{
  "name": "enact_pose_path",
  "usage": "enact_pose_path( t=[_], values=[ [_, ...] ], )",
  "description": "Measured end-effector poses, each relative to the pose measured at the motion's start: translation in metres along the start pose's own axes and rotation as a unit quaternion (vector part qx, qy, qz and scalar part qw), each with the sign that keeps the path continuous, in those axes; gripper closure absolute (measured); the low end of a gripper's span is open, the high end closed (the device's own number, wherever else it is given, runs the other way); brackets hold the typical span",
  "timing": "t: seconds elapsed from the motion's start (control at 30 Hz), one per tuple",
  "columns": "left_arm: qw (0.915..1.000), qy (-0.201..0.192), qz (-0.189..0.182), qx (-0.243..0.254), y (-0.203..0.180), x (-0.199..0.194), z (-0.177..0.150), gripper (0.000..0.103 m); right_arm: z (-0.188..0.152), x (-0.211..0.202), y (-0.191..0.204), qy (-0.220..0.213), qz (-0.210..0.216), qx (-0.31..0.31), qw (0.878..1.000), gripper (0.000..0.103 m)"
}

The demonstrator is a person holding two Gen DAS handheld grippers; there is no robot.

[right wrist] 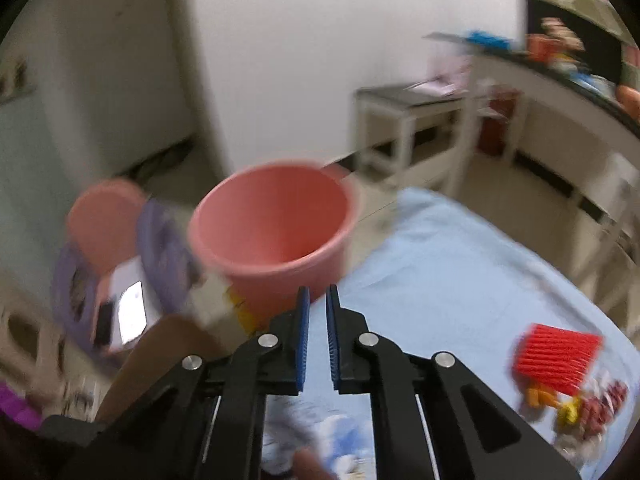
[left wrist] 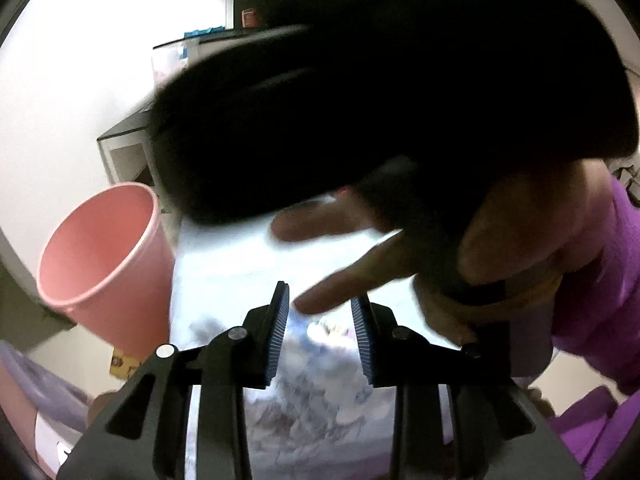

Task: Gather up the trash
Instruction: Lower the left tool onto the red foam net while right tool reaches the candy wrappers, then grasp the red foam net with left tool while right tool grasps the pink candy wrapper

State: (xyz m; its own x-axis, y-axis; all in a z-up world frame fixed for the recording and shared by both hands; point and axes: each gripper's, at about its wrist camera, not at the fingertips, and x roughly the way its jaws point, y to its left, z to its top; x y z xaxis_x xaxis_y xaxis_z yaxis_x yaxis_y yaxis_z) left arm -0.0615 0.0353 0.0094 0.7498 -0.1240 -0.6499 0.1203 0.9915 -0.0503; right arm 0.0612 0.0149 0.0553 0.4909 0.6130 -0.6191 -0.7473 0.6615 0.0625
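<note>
In the left wrist view my left gripper [left wrist: 321, 312] stands open over a light blue sheet [left wrist: 224, 264]. Below and between its fingers lies a crumpled pale, patterned piece [left wrist: 320, 384], too blurred to name; the pads do not touch it. A fingertip of the person's hand [left wrist: 316, 304] reaches into the gap. A pink bucket [left wrist: 100, 256] stands to the left, tilted in this view. In the right wrist view my right gripper [right wrist: 318, 296] is shut with nothing between its blue pads, pointing at the same pink bucket [right wrist: 272, 220]. A red ribbed package [right wrist: 556, 360] and a colourful wrapper [right wrist: 580, 404] lie on the sheet at the right.
A big black blurred body [left wrist: 400, 100], held by a hand with a purple sleeve [left wrist: 600, 280], fills the upper left wrist view. Left of the bucket are a purple basket [right wrist: 76, 280] and a lit phone [right wrist: 132, 312]. A white side table [right wrist: 412, 120] and a counter [right wrist: 560, 92] stand behind.
</note>
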Motion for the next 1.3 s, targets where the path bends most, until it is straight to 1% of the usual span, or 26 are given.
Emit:
enact_pose_path(
  t=[0.07, 0.1, 0.13, 0.17, 0.2, 0.23, 0.3, 0.37, 0.47, 0.57, 0.67, 0.77, 0.83, 1.03, 1.07, 1.13, 1.17, 1.23, 1.3],
  values=[
    [0.9998, -0.008, -0.014, -0.007, 0.002, 0.003, 0.006, 0.072, 0.002, -0.020, -0.025, -0.035, -0.039, 0.029, 0.998, 0.093],
    [0.9997, -0.009, -0.020, -0.010, 0.003, 0.008, 0.011, 0.072, 0.002, -0.037, -0.044, -0.061, -0.067, 0.045, 0.995, 0.089],
    [0.9995, -0.009, -0.026, -0.015, 0.004, 0.011, 0.015, 0.072, 0.000, -0.045, -0.054, -0.070, -0.079, 0.051, 0.993, 0.072],
    [0.9990, -0.010, -0.036, -0.022, 0.004, 0.014, 0.020, 0.072, -0.003, -0.055, -0.071, -0.071, -0.092, 0.059, 0.992, 0.063],
    [0.9981, -0.014, -0.051, -0.030, 0.003, 0.017, 0.026, 0.072, -0.007, -0.060, -0.083, -0.068, -0.100, 0.064, 0.991, 0.059],
    [0.9975, -0.018, -0.058, -0.037, -0.001, 0.018, 0.033, 0.072, -0.013, -0.066, -0.096, -0.065, -0.115, 0.070, 0.989, 0.059],
    [0.9959, -0.026, -0.070, -0.051, 0.001, 0.028, 0.041, 0.072, -0.028, -0.076, -0.118, -0.062, -0.141, 0.086, 0.984, 0.059],
    [0.9949, -0.030, -0.077, -0.057, -0.003, 0.031, 0.050, 0.072, -0.044, -0.084, -0.137, -0.055, -0.153, 0.107, 0.981, 0.059],
    [0.9953, -0.028, -0.079, -0.048, -0.011, 0.047, 0.065, 0.072, -0.072, -0.093, -0.162, -0.041, -0.173, 0.139, 0.974, 0.059],
    [0.9947, -0.030, -0.094, -0.028, -0.027, 0.060, 0.081, 0.072, -0.098, -0.099, -0.184, -0.024, -0.193, 0.169, 0.966, 0.059],
    [0.9939, -0.023, -0.106, -0.019, -0.036, 0.080, 0.093, 0.072, -0.112, -0.101, -0.196, -0.013, -0.202, 0.185, 0.962, 0.059],
    [0.9939, -0.015, -0.108, -0.013, -0.049, 0.103, 0.110, 0.072, -0.122, -0.101, -0.205, -0.007, -0.203, 0.199, 0.959, 0.059],
    [0.9949, -0.012, -0.100, -0.014, -0.055, 0.119, 0.118, 0.072, -0.130, -0.104, -0.210, -0.006, -0.205, 0.208, 0.956, 0.059],
    [0.9966, 0.004, -0.082, -0.010, -0.078, 0.161, 0.133, 0.072, -0.132, -0.101, -0.220, -0.012, -0.202, 0.228, 0.952, 0.059],
    [0.9968, 0.008, -0.079, -0.009, -0.080, 0.166, 0.133, 0.072, -0.133, -0.100, -0.221, -0.014, -0.201, 0.231, 0.952, 0.059],
    [0.9991, 0.013, -0.040, 0.005, -0.082, 0.178, 0.131, 0.072, -0.133, -0.099, -0.224, -0.016, -0.199, 0.239, 0.950, 0.059],
    [0.9994, 0.015, -0.030, 0.006, -0.080, 0.182, 0.128, 0.072, -0.134, -0.097, -0.225, -0.015, -0.195, 0.242, 0.950, 0.059],
    [0.9992, 0.032, -0.022, 0.003, -0.074, 0.193, 0.122, 0.072, -0.134, -0.094, -0.227, -0.014, -0.190, 0.245, 0.951, 0.059],
    [0.9990, 0.039, -0.018, -0.009, -0.065, 0.196, 0.116, 0.074, -0.134, -0.089, -0.229, -0.012, -0.179, 0.251, 0.951, 0.059]
  ],
)
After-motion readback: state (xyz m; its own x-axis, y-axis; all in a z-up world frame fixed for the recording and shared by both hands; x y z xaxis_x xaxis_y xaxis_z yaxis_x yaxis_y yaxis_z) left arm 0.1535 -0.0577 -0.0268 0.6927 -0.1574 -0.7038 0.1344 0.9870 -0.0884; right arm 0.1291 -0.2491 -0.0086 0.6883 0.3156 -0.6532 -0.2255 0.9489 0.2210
